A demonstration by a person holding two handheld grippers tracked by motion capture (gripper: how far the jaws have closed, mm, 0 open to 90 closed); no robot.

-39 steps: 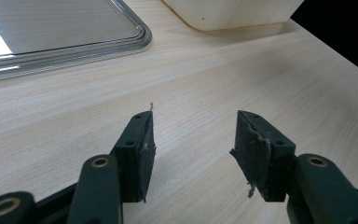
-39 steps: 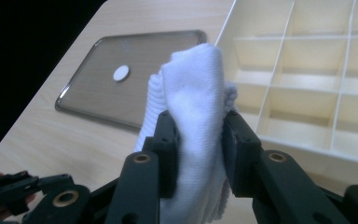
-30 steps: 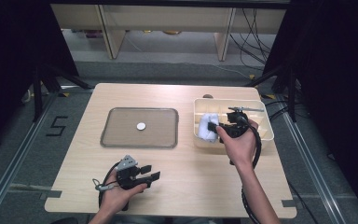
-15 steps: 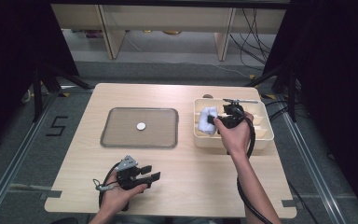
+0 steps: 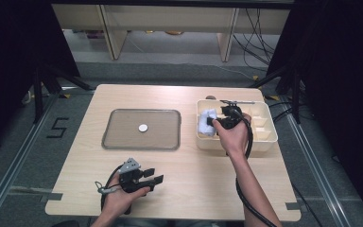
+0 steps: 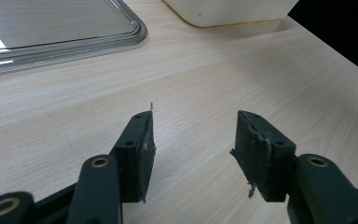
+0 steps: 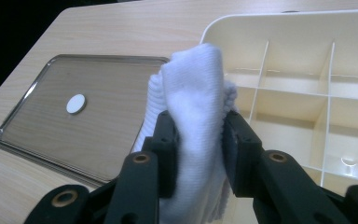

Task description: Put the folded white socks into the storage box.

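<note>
High view: over the last second the right gripper [image 5: 216, 122] has carried the white cloth [image 5: 206, 123], clamped in its jaws, from inside the divided box [image 5: 264, 138] to its left rim, heading toward the tray [image 5: 123, 137]. Left gripper [image 5: 152, 176] rests open-jawed near the table's front edge.

Desk [image 5: 184, 198] is evenly lit from overhead, everything around it drops to near black; high view is soft and low-detail. Left gripper view: glare streaks on the clear tray [image 6: 51, 37] beyond the sharp fingers [image 6: 137, 149], faint shadows under them. Right gripper view: white cloth [image 7: 196, 116] bright but not clipped, the fingers gripping it slightly soft, black corner beyond the desk's far-left edge.
</note>
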